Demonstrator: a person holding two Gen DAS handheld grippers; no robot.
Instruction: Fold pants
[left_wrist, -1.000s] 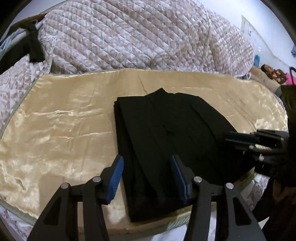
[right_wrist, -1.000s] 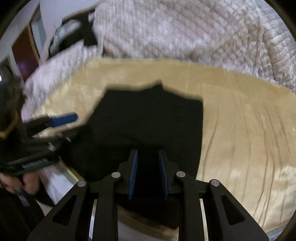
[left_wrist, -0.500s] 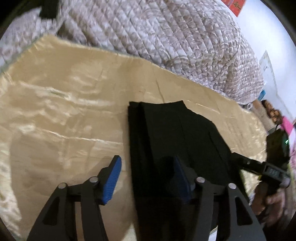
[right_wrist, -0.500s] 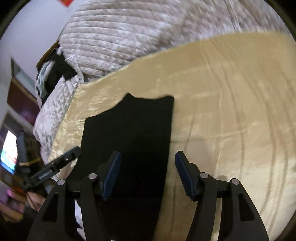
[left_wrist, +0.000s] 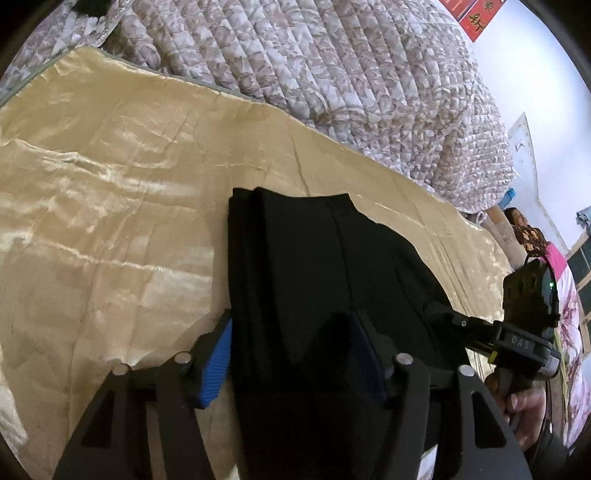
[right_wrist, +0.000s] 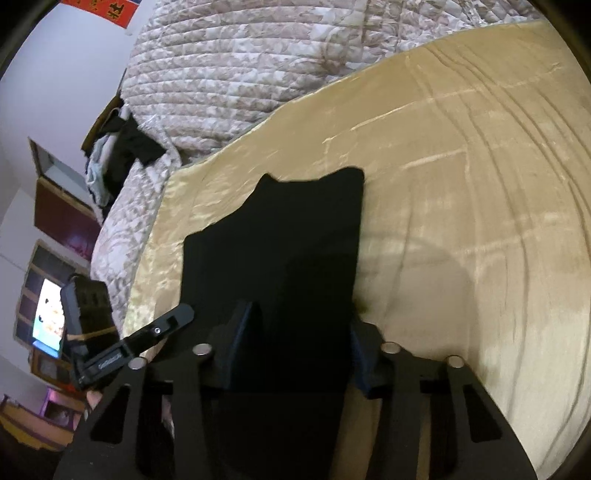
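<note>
Gold satin sheet (left_wrist: 110, 229) covers the bed, quilted blanket (left_wrist: 332, 81) heaped beyond it. Black pants (left_wrist: 314, 266), folded, lie flat on the sheet ahead of both tongs. Left tongs (left_wrist: 291, 354) spread, straddling the near left pants edge. Right tongs (right_wrist: 295, 347) spread, straddling the near right edge.
</note>
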